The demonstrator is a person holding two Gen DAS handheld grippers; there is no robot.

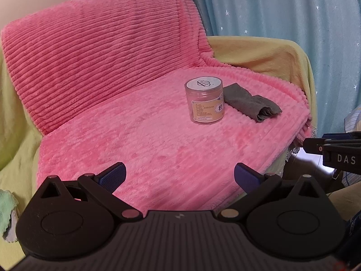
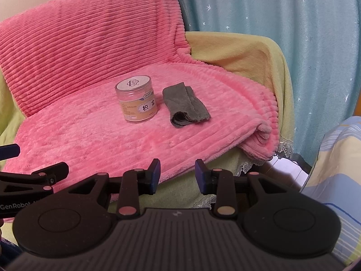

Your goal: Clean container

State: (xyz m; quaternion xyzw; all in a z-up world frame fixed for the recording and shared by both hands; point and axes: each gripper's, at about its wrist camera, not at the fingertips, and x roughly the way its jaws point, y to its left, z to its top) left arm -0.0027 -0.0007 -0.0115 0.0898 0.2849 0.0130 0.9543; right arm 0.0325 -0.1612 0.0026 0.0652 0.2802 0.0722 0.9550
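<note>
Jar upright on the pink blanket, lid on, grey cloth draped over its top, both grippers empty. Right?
Not quite: the cloth isn't on the jar. It lies folded on the blanket beside it, as the right wrist view shows. The rest holds.

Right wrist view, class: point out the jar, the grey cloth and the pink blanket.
jar [image 2: 138,105]: right wrist view, on its label.
grey cloth [image 2: 185,105]: right wrist view, on its folded top.
pink blanket [image 2: 90,131]: right wrist view, on the bare seat part.

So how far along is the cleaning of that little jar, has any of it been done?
Nothing looks done. The jar stands upright with its lid on, on the pink blanket; the folded grey cloth lies just to its right, not held. The left gripper and right gripper are both open and empty, short of both. Picking up cloth and jar, and wiping, all remain.
</note>
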